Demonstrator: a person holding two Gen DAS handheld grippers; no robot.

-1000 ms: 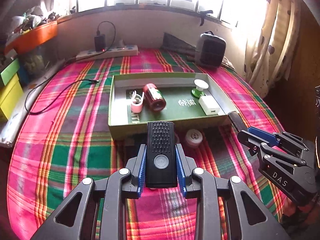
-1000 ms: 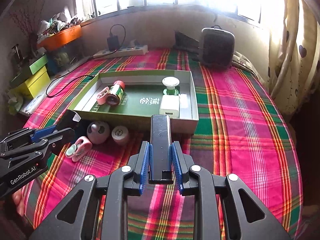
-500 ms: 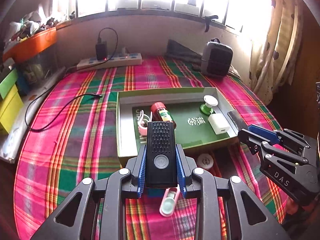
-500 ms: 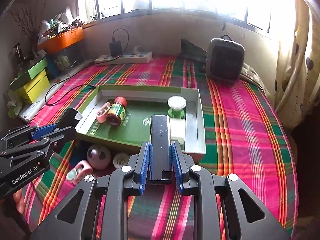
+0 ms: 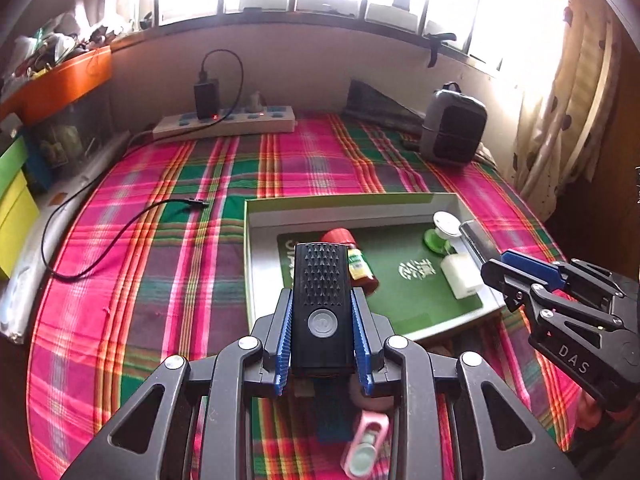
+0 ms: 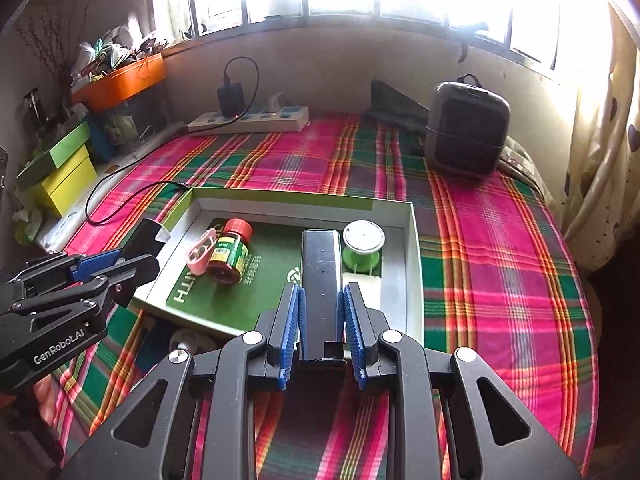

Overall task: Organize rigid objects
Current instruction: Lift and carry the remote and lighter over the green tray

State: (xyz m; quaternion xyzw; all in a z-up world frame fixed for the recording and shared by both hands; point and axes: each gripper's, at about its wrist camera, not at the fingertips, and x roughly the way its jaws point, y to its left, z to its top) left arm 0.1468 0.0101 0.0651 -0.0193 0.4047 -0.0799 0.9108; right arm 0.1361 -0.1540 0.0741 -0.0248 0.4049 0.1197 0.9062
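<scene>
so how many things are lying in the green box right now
4: a pink clip at the left, a red-capped bottle on its side beside it, a green spool at the right, and a white charger in front of the spool. The held objects may hide more.

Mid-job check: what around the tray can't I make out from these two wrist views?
- Left wrist view: pink clip in the green tray hidden behind the left gripper's black torch.
- Right wrist view: white charger mostly behind the right gripper's black bar.
- Items before the tray: blocked by gripper frames.
</scene>
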